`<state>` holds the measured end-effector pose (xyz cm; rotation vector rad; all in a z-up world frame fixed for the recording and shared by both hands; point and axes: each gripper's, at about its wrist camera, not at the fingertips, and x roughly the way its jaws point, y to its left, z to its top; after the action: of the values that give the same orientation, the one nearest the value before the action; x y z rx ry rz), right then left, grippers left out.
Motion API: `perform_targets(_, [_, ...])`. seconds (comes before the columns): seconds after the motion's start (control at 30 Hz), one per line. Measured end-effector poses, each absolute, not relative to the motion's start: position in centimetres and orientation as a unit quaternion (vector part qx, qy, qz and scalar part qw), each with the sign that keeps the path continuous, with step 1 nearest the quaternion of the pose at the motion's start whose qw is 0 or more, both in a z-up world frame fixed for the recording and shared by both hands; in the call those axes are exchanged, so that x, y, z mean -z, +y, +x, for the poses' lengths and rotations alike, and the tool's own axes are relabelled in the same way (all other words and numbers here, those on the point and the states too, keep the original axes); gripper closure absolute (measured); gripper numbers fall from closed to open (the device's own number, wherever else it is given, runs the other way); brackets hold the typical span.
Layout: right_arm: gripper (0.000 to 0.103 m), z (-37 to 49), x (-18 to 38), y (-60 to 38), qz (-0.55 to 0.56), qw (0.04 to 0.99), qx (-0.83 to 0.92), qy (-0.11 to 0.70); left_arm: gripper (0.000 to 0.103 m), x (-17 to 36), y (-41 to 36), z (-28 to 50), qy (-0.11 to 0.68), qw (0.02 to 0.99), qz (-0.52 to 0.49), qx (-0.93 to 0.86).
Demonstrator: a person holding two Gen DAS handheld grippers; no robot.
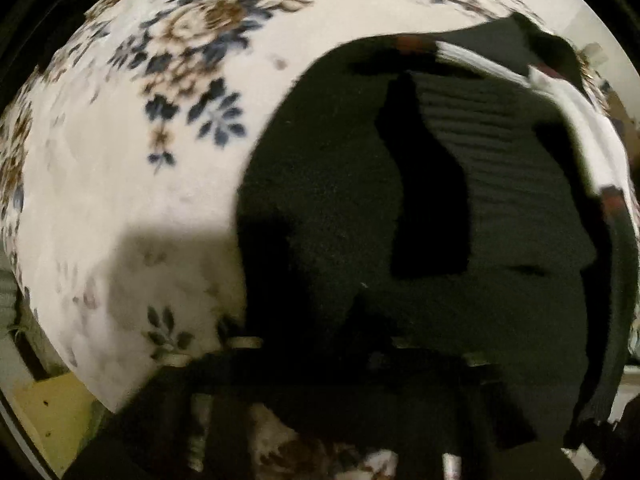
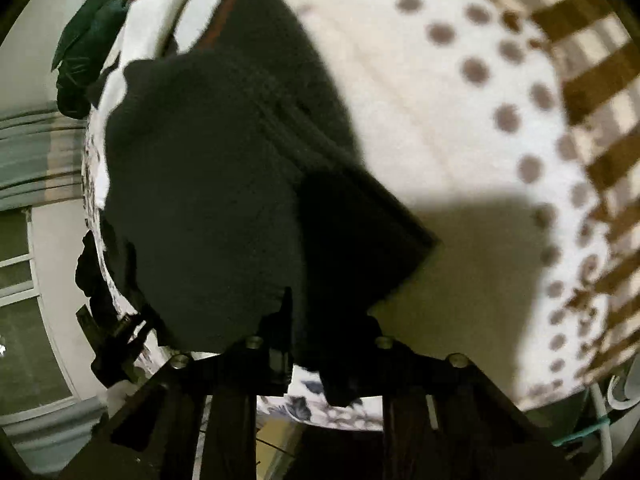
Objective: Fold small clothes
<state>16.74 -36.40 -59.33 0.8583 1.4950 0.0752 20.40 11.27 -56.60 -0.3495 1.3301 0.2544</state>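
Shows a dark knit sweater (image 1: 340, 240) spread on a flowered bedsheet (image 1: 120, 200), filling the right of the left wrist view. Left claw (image 1: 352, 208): points steeply down over the sweater, black on black; cannot tell whether clenched or released. Right claw (image 2: 298, 292): stands narrow, pinching the sweater (image 2: 200, 200) at its near edge beside the dotted sheet (image 2: 420, 100). Beyond, by the far edge, a green cloth (image 2: 92, 24).
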Motion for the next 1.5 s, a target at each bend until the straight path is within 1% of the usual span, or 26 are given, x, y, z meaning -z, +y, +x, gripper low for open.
perform_targets(0.07, [0.085, 16.7, 58.8, -37.1, 0.375, 0.656, -0.030, 0.655, 0.090, 55.8, 11.0, 20.1, 0.610, 0.768, -0.162, -0.109])
perform_targets(0.2, [0.085, 16.9, 56.5, -37.3, 0.399, 0.649, -0.043, 0.647, 0.092, 53.4, 12.3, 19.6, 0.604, 0.771, -0.179, -0.092])
perform_targets(0.27, [0.085, 16.5, 55.6, -37.7, 0.379, 0.656, -0.047, 0.651, 0.092, 53.0, 13.1, 19.5, 0.603, 0.773, -0.177, -0.086])
perform_targets(0.33, [0.084, 16.2, 56.5, -39.1, 0.373, 0.651, -0.050, 0.659, 0.092, 53.5, 13.0, 19.6, 0.609, 0.770, -0.171, -0.082])
perform_targets(0.37, [0.083, 16.6, 57.5, -39.1, 0.374, 0.646, -0.046, 0.664, 0.092, 53.8, 13.0, 19.8, 0.612, 0.768, -0.172, -0.081])
perform_targets(0.43, [0.070, 16.9, 59.6, -39.2, 0.374, 0.630, -0.039, 0.679, 0.092, 53.9, 12.6, 20.0, 0.614, 0.767, -0.171, -0.079])
perform_targets(0.47, [0.067, 17.3, 60.5, -38.6, 0.377, 0.623, -0.034, 0.685, 0.092, 54.0, 12.5, 20.2, 0.615, 0.766, -0.170, -0.079])
perform_targets(0.5, [0.067, 17.5, 61.3, -38.5, 0.384, 0.619, -0.034, 0.684, 0.092, 54.1, 12.4, 20.2, 0.615, 0.766, -0.171, -0.079])
perform_targets(0.57, [0.069, 17.3, 61.8, -38.9, 0.406, 0.616, -0.027, 0.674, 0.092, 54.0, 11.9, 20.4, 0.615, 0.764, -0.177, -0.082])
perform_targets(0.6, [0.080, 17.0, 61.5, -39.0, 0.411, 0.618, -0.025, 0.670, 0.093, 53.7, 12.0, 20.4, 0.615, 0.762, -0.184, -0.082])
perform_targets(0.63, [0.083, 16.9, 61.1, -38.9, 0.414, 0.619, -0.027, 0.667, 0.093, 53.2, 11.8, 20.3, 0.614, 0.761, -0.194, -0.081])
perform_targets(0.7, [0.085, 16.5, 59.1, -38.9, 0.427, 0.615, -0.027, 0.663, 0.094, 51.4, 12.2, 20.2, 0.608, 0.760, -0.219, -0.076])
perform_targets(0.83, [0.085, 16.6, 53.2, -39.8, 0.474, 0.603, -0.048, 0.640, 0.094, 46.4, 12.4, 21.3, 0.590, 0.769, -0.241, -0.060])
perform_targets(0.9, [0.085, 17.7, 50.1, -40.1, 0.494, 0.605, -0.057, 0.621, 0.097, 43.7, 12.2, 23.1, 0.573, 0.779, -0.249, -0.050])
perform_targets(1.0, [0.086, 20.7, 46.3, -40.5, 0.510, 0.622, -0.065, 0.591, 0.097, 40.3, 11.0, 27.0, 0.540, 0.800, -0.260, -0.038])
perform_targets(1.07, [0.086, 23.2, 45.0, -40.9, 0.520, 0.629, -0.062, 0.575, 0.097, 38.9, 10.1, 31.0, 0.521, 0.811, -0.265, -0.032])
perform_targets(1.17, [0.086, 27.1, 43.8, -43.1, 0.517, 0.653, -0.043, 0.552, 0.097, 38.4, 8.9, 35.4, 0.510, 0.820, -0.260, -0.020])
perform_targets(1.27, [0.087, 31.4, 43.2, -45.4, 0.525, 0.667, -0.014, 0.528, 0.097, 38.7, 7.8, 41.3, 0.505, 0.823, -0.261, -0.015])
perform_targets(1.37, [0.087, 35.7, 43.9, -46.7, 0.537, 0.670, 0.025, 0.512, 0.097, 40.3, 7.4, 46.5, 0.511, 0.818, -0.265, -0.018])
perform_targets(1.43, [0.087, 37.8, 45.2, -47.4, 0.542, 0.668, 0.046, 0.508, 0.097, 42.1, 7.0, 49.4, 0.525, 0.813, -0.252, -0.017])
perform_targets(1.5, [0.087, 40.6, 47.8, -47.6, 0.544, 0.660, 0.069, 0.513, 0.097, 44.6, 6.7, 51.9, 0.542, 0.806, -0.237, -0.021])
